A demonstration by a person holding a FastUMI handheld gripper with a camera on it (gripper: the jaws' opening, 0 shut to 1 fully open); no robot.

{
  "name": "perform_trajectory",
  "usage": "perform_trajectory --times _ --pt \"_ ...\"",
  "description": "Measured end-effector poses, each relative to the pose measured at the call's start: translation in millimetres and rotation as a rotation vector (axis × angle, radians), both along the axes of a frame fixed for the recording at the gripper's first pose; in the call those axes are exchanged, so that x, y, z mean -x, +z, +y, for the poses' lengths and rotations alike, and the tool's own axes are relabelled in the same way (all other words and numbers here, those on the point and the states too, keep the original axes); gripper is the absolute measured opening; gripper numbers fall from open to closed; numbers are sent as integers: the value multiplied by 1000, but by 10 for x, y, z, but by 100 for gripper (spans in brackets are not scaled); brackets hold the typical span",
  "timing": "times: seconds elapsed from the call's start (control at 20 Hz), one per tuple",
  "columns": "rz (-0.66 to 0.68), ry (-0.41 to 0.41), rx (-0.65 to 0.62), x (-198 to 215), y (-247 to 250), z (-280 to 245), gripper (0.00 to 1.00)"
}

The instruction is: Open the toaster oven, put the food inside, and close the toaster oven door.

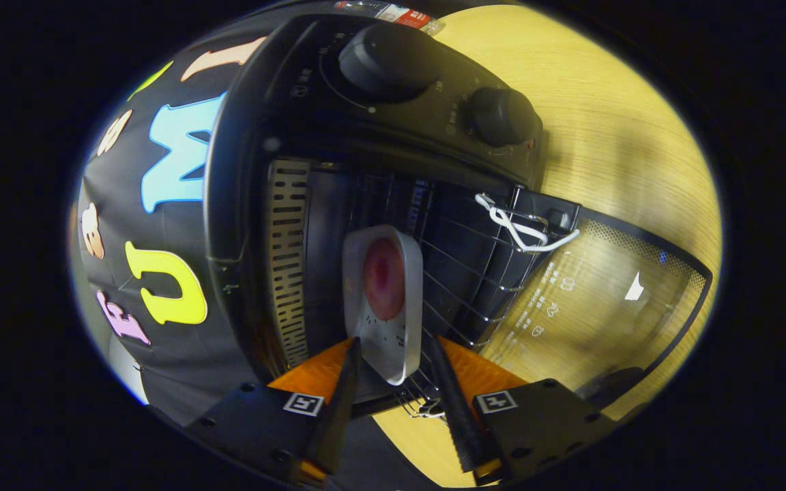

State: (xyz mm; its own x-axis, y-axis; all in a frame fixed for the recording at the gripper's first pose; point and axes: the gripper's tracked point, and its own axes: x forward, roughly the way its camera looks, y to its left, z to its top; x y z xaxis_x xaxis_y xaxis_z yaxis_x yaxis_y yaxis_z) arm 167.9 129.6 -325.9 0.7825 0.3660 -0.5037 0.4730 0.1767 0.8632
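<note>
- While the oven (311, 177) door (611, 300) hangs open, tray (385, 300) lies between the fingers, long axis running inward
- Gripper (393, 358): fingers apart, flanking the tray's near end; contact unclear

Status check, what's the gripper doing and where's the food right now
Gripper fingers straddle white tray, grip unclear. Tray with pink food on wire rack inside toaster oven. Door open, nothing blocking.
</note>
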Motion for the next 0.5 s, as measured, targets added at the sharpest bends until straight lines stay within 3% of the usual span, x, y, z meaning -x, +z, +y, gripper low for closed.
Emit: perform_trajectory --times 0.1,0.2,0.35,0.5 --pt "-18 -19 -3 134 119 6 76" --pt "-23 -33 -5 293 197 36 97" --pt "-49 -13 26 577 341 152 98" --pt "-100 70 120 866 457 340 98"
